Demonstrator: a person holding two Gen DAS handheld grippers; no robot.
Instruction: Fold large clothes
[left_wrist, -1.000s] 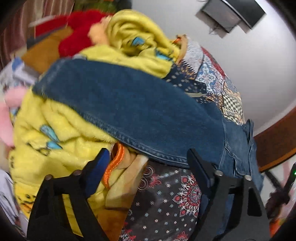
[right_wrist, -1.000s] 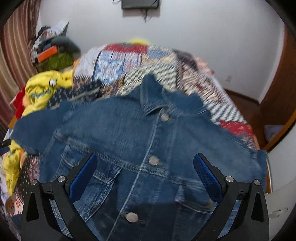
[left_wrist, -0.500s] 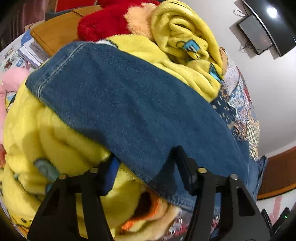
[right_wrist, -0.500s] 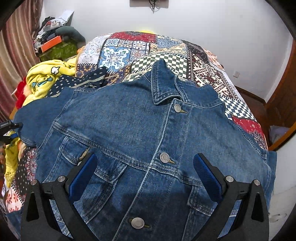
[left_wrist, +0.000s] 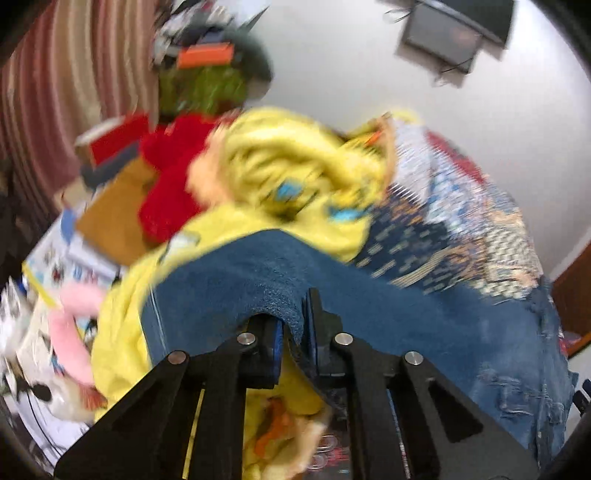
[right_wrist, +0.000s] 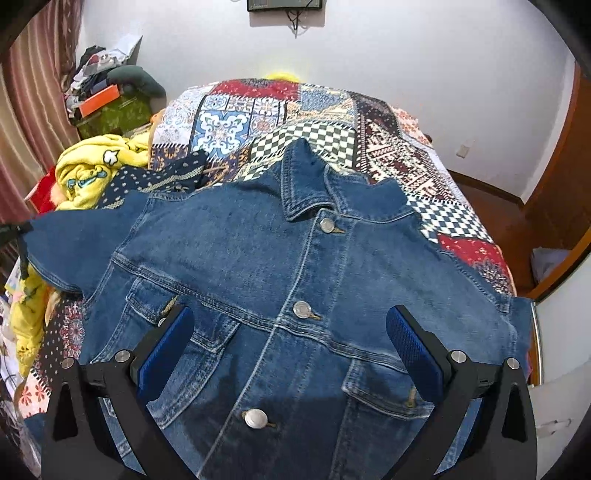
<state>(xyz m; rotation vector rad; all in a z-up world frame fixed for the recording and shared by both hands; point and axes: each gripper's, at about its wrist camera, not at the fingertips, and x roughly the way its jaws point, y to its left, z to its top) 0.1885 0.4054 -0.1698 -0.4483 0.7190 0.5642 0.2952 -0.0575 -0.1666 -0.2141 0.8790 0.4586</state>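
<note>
With the jacket (right_wrist: 295, 280) lying buttoned, front up on the quilt (right_wrist: 388, 155), the left gripper (left_wrist: 291, 343), pinched on the left sleeve (left_wrist: 273, 291), should carry it rightward across the chest, while the right gripper (right_wrist: 291, 339) hovers wide open and empty.

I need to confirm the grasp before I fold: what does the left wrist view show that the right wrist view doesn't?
Only the left wrist view shows the left gripper shut on a raised fold of the sleeve, plus a pink toy.

Only the right wrist view shows the jacket's buttoned front, collar, and the open right gripper above it.

Both show denim, the yellow blanket and the quilt.
</note>
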